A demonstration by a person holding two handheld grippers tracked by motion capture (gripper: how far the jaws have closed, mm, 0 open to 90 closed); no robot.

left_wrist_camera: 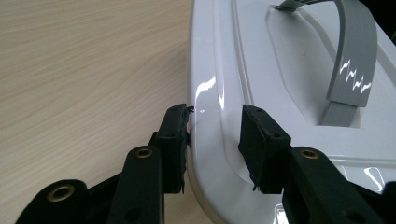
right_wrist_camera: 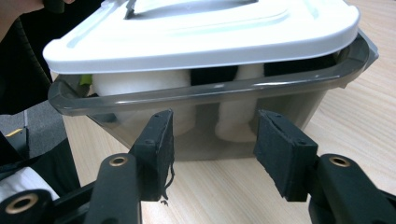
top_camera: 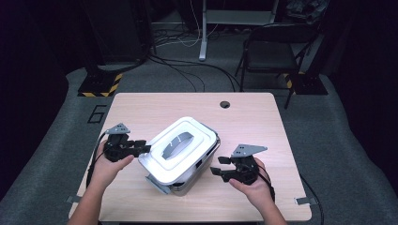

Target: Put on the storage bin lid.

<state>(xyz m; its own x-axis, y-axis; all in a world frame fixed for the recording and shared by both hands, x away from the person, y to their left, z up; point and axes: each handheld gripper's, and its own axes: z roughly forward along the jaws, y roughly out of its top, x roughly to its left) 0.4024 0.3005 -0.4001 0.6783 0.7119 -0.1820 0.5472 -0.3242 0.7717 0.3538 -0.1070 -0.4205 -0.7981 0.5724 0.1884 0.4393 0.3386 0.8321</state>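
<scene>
White lid (top_camera: pixel 180 143), lying askew on grey bin (top_camera: pixel 195 180) at frame centre on tabletop (top_camera: pixel 141 105), is straddled at its rim by half-open left claw (left_wrist_camera: pixel 215 135), likely for lifting; right claw (top_camera: pixel 217 166) is held open, empty, beside bin.

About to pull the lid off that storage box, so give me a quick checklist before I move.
1. Left tongs astride the white lid edge: ok, one finger outside the rim, one on top.
2. Left tongs closed on lid: not ok, a gap shows.
3. Right tongs holding the grey box: not ok, open and short of it.
4. Lid unlatched: ok on the right tongs' side, raised above the rim.
5. Other side's latch: cannot tell.
6. Table around box: ok, bare.
</scene>
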